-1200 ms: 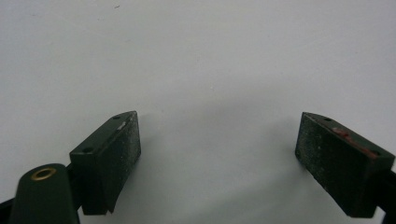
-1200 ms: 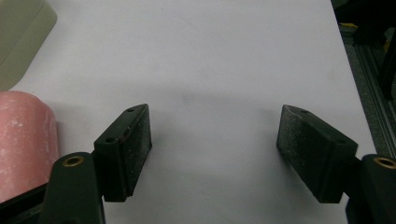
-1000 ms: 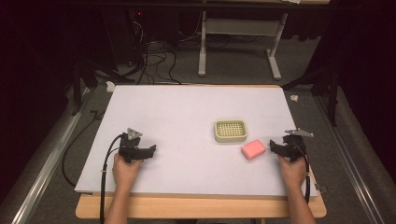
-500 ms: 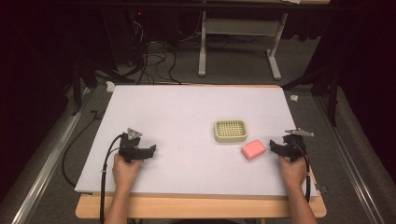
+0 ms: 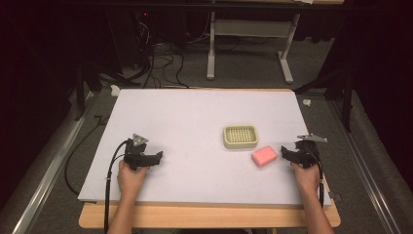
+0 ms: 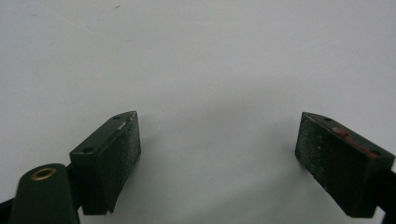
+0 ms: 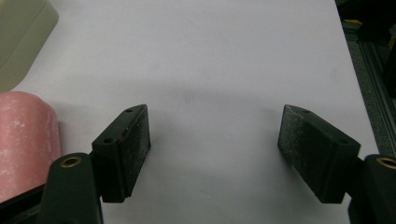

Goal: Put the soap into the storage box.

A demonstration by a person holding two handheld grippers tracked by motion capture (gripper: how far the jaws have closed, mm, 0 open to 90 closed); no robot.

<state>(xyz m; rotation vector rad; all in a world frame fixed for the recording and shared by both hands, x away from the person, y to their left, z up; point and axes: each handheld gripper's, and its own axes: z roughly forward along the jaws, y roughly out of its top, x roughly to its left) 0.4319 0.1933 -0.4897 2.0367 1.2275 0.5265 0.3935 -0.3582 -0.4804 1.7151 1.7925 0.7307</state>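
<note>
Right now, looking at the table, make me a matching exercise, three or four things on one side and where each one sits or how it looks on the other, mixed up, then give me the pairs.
Things
1. pink soap bar
2. cream soap dish
3. left claw
4. right claw

Descriptions
A. slotted grid top, nothing in it
B. lies flat on the white sheet, just in front of the dish
C. open, over bare white sheet, far from both items
D. open, nothing between its jaws, the pink bar close beside it

Pairs: 1-B, 2-A, 3-C, 4-D
</note>
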